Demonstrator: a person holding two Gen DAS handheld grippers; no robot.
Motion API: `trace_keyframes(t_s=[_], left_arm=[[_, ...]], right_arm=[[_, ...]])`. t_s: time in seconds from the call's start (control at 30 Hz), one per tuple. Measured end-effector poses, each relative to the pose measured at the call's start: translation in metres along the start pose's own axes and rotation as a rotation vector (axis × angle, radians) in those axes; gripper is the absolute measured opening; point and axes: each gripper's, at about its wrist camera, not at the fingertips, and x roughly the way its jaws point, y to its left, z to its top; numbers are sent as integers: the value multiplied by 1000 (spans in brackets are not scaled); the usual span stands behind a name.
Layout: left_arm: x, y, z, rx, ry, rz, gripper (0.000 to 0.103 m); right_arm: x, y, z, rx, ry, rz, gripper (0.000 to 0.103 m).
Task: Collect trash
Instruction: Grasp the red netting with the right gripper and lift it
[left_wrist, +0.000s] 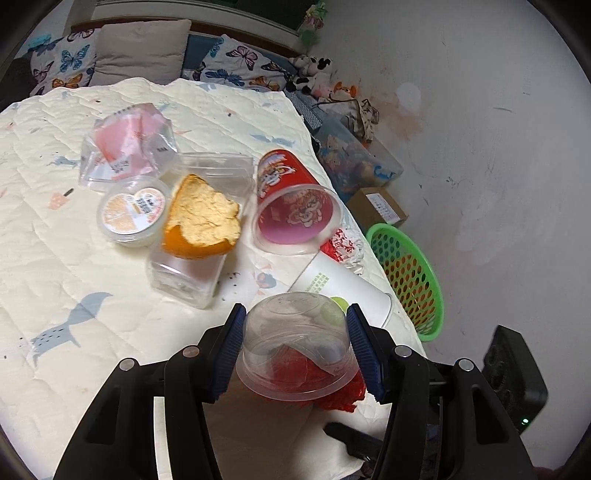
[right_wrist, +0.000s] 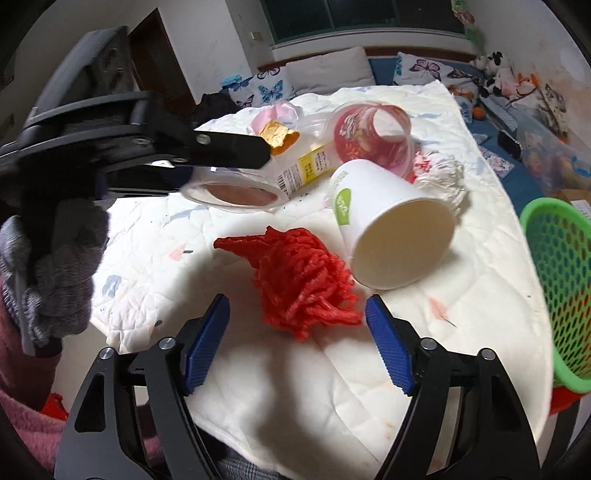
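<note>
My left gripper (left_wrist: 295, 347) is shut on a clear plastic cup (left_wrist: 295, 354), held above the white quilt (left_wrist: 92, 332); it also shows in the right wrist view (right_wrist: 236, 190). My right gripper (right_wrist: 297, 321) is open, its blue pads on either side of a red mesh net (right_wrist: 299, 280) lying on the quilt. A white paper cup (right_wrist: 391, 229) lies on its side just beyond. A red printed plastic cup (left_wrist: 295, 206), an orange peel (left_wrist: 203, 218), a small lidded cup (left_wrist: 131, 210) and a pink wrapper (left_wrist: 125, 147) lie further back.
A green perforated basket (left_wrist: 410, 273) stands on the floor at the quilt's right edge, seen also in the right wrist view (right_wrist: 557, 288). A clear box (left_wrist: 192, 266) lies under the peel. Pillows and plush toys sit at the back. A cardboard box (left_wrist: 380, 206) is on the floor.
</note>
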Motion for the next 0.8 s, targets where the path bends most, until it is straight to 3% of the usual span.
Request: trace_keyframes(t_s=[0.3,0.6,0.63,0.8], left_arm=[[-11,9,-1,-22,-23,-5,54],[-11,12,-3,-28,-17,-6,54],[-11,12,-3,-29,-17,-5,54],[-14,11,-1,-26,-25,-3,54]], right_arm=[[12,1,5,29,-3,5,60],[18,-11,9,117,-1,22,59],[18,-11,9,120,-3,26,51],[12,-5,9,98,-19,37,46]])
